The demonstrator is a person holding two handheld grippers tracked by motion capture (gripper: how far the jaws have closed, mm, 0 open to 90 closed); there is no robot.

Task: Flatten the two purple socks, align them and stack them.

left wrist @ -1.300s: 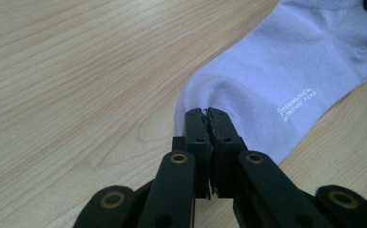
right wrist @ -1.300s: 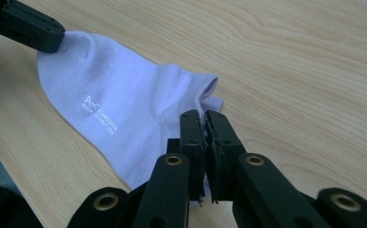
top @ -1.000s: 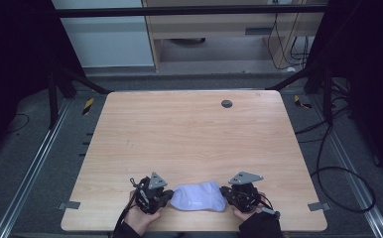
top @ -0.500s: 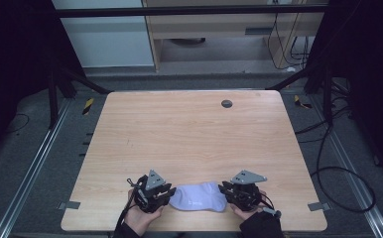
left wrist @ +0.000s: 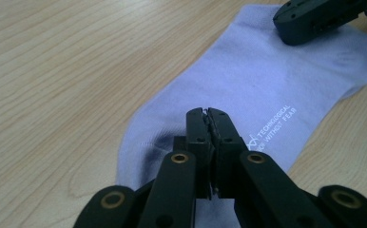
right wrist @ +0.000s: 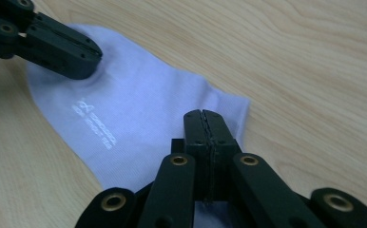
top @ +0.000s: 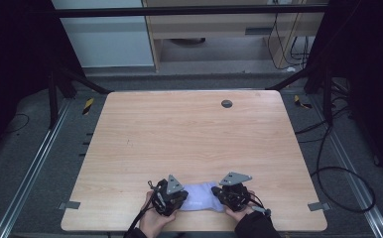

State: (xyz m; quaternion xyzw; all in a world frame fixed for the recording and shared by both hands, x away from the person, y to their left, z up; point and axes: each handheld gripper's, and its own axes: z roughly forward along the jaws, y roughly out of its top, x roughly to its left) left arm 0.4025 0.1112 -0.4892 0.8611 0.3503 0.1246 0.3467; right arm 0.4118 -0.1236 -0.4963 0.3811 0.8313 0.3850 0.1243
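Note:
A pale lilac sock with small white lettering lies flat near the table's front edge. My left gripper is shut, its closed jaw tips resting on the sock's left end, with no fabric seen between them. My right gripper is shut too, its tips over the sock's right end. Each gripper view shows the other gripper pressing on the far end of the sock: the right one and the left one. A hand holds each gripper from below.
The wooden table stretches away beyond the sock. A dark round grommet sits near its far edge. Tape tabs mark the front corners. Cables lie on the floor to the right.
Both grippers have moved inward over the sock's ends, so less of the sock shows between them. The sock looks flatter than a second ago.

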